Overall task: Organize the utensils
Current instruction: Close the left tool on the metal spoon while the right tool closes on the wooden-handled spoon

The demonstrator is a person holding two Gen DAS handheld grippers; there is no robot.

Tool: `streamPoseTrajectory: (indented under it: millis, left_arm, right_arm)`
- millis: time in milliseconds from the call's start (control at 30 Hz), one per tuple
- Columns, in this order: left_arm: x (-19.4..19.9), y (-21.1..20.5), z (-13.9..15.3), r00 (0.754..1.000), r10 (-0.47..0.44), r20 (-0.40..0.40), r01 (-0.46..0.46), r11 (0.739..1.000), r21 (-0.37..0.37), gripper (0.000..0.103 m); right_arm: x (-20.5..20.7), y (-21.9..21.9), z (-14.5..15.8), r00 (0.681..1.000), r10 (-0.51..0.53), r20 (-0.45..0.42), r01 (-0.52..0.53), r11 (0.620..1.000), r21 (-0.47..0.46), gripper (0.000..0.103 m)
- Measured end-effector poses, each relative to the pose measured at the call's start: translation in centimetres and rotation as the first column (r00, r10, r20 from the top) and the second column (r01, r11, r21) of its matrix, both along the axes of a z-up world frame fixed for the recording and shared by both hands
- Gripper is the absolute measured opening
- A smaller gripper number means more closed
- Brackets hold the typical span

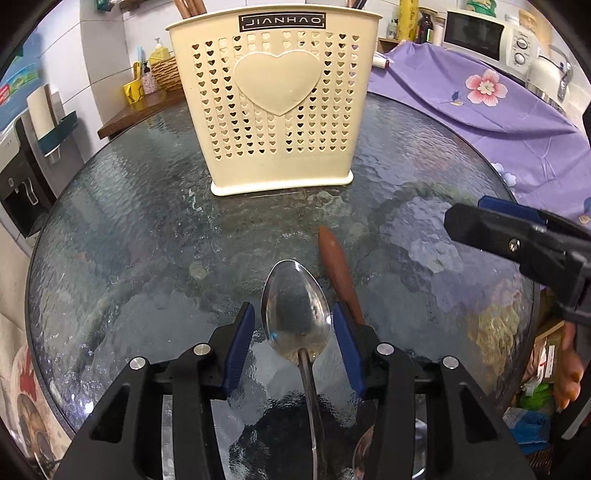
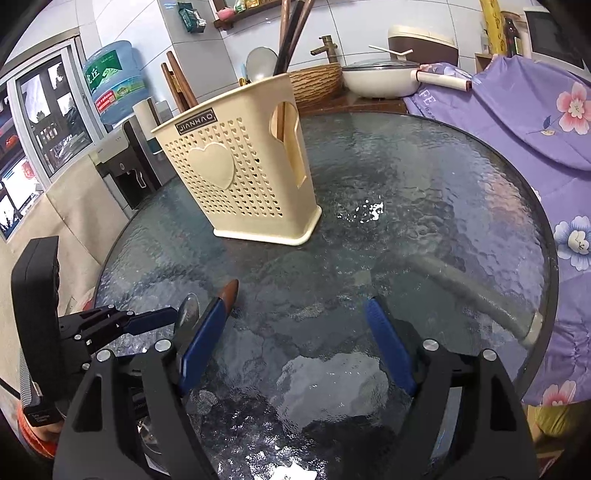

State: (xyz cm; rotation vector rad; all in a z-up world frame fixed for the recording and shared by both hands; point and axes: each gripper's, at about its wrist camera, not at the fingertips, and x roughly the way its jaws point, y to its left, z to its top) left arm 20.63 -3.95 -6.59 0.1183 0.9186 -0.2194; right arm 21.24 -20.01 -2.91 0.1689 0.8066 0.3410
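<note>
A metal spoon (image 1: 295, 306) lies on the round glass table (image 1: 129, 229), bowl toward the cream heart-pattern utensil holder (image 1: 273, 99). My left gripper (image 1: 293, 325) straddles the bowl. Its blue pads sit close on both sides, with a sliver of glass showing at the left pad, so it is open. A reddish-brown wooden stick (image 1: 334, 266) lies just right of the spoon. My right gripper (image 2: 295, 325) hovers open over bare glass, its left finger (image 2: 203, 343) near the stick's tip (image 2: 229, 291). The holder (image 2: 236, 173) carries chopsticks and wooden handles (image 2: 291, 33).
A purple floral cloth (image 2: 535, 122) drapes over the table's right side. Behind the table stands a counter with a white pot (image 2: 380, 77). A water dispenser (image 2: 122, 166) stands at the left. A microwave (image 1: 484, 37) stands at the back right. A person's hand (image 1: 570, 369) grips the right tool.
</note>
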Motion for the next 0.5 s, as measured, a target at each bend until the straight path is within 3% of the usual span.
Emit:
streamPoseTrajectory:
  millis: [267,500]
  left_arm:
    - [0.3,-0.4,0.0,1.000,0.019,0.007,-0.019,1.000,-0.003,0.037]
    - [0.0,1.6,1.5,0.997,0.050,0.053,-0.046,0.997,-0.066,0.037]
  right_arm:
    - [0.3,0.5,-0.4,1.000,0.005,-0.017,-0.005,1.000,-0.011,0.078]
    - [0.8,2.4,-1.0,0.997,0.053,-0.052,-0.054,0.998,-0.033,0.078]
